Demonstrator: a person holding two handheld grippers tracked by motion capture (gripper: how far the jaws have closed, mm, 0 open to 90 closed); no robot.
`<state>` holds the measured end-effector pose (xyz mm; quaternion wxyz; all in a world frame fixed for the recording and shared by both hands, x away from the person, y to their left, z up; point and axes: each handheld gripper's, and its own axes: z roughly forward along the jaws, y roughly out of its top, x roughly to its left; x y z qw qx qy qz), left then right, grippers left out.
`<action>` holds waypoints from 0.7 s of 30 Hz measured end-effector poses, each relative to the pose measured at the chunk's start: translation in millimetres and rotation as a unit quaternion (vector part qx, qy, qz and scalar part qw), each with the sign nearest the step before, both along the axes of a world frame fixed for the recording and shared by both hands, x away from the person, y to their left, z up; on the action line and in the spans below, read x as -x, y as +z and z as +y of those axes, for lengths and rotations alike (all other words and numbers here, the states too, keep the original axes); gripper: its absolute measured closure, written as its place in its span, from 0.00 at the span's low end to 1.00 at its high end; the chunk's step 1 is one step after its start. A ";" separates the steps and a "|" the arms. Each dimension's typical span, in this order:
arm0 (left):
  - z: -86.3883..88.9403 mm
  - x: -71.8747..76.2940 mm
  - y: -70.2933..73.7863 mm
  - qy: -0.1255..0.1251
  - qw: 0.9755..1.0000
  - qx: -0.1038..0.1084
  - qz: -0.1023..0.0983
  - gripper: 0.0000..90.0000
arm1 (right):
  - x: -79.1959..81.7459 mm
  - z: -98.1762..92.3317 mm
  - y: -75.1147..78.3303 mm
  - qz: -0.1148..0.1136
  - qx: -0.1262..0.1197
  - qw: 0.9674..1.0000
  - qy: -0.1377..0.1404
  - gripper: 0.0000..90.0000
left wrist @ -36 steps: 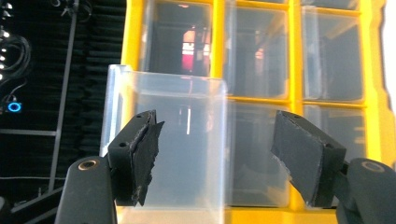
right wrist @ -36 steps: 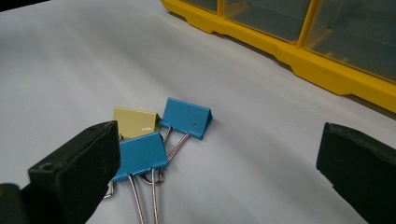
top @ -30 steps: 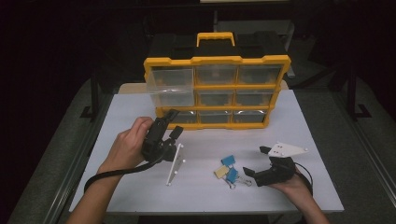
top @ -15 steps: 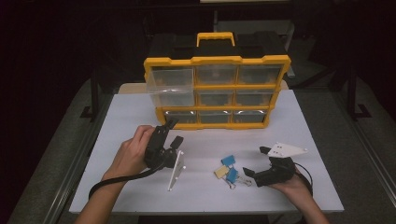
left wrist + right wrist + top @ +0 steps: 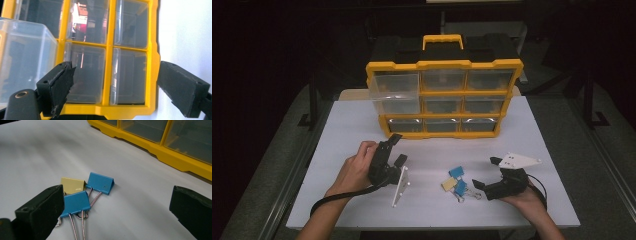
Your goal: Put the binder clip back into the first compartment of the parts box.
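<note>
On the white bench (image 5: 362, 125) stands a yellow drawer cabinet (image 5: 444, 97) with clear drawers; its top-left drawer (image 5: 394, 92) is pulled out toward the person. Three binder clips lie together on the bench in front of the cabinet, right of the middle: a blue clip (image 5: 100, 183) farthest from the person, a yellow clip (image 5: 72, 185) just beside it, and a second blue clip (image 5: 75, 203) nearest, touching or overlapping the yellow one.

The right gripper (image 5: 491, 175) rests low on the bench just to the right of the clips, pointing at them. Its fingers (image 5: 41, 213) stand wide apart with nothing between them, and the nearest blue clip lies right beside the left one in the right gripper view.

The left gripper (image 5: 396, 148) sits low near the bench in front of the cabinet's left end, facing the drawers. Its fingers (image 5: 58, 86) have just been opening and now stand wide, holding nothing. A white plate (image 5: 400, 186) on that gripper leans toward the bench.
</note>
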<state>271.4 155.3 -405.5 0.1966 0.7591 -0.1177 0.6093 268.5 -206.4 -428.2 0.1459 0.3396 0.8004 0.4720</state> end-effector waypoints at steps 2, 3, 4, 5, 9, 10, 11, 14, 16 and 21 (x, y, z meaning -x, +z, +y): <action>0.5 -0.3 -4.4 0.004 1.000 -0.003 0.003 0.13 | 0.1 -0.9 -0.4 0.000 0.001 1.000 -0.002 0.00; 0.7 -0.8 -6.6 0.005 1.000 -0.004 0.005 0.13 | 0.1 -0.9 -0.4 0.000 0.001 1.000 -0.002 0.00; 1.2 -1.0 -9.1 0.007 1.000 -0.004 0.005 0.13 | 0.4 -1.3 -0.6 -0.002 0.000 1.000 -0.001 0.00; 1.5 -1.3 -11.9 0.008 1.000 -0.004 0.007 0.12 | 0.8 -1.4 -0.9 -0.001 0.002 1.000 0.000 0.00; 2.4 -3.6 -22.9 0.011 1.000 -0.011 0.013 0.09 | 2.0 -1.0 -1.2 -0.002 0.003 1.000 0.001 0.00; 2.8 -3.7 -24.4 0.016 1.000 -0.017 0.015 0.08 | 2.1 -0.9 -1.3 -0.002 0.003 1.000 0.001 0.00; 3.5 -4.5 -26.4 0.017 1.000 -0.019 0.015 0.07 | 2.1 -0.8 -1.4 -0.002 0.003 1.000 0.002 0.00; 3.4 -5.7 -33.4 0.018 1.000 -0.012 0.017 0.03 | 2.6 -0.5 -2.1 -0.001 0.003 1.000 0.004 0.00; 3.4 -6.3 -37.3 0.019 1.000 -0.013 0.016 0.02 | 2.7 -0.8 -2.4 0.000 0.004 1.000 0.002 0.00; 5.1 -8.7 -44.4 0.023 1.000 -0.002 0.021 0.00 | 3.0 -0.6 -1.8 0.000 0.004 1.000 0.003 0.00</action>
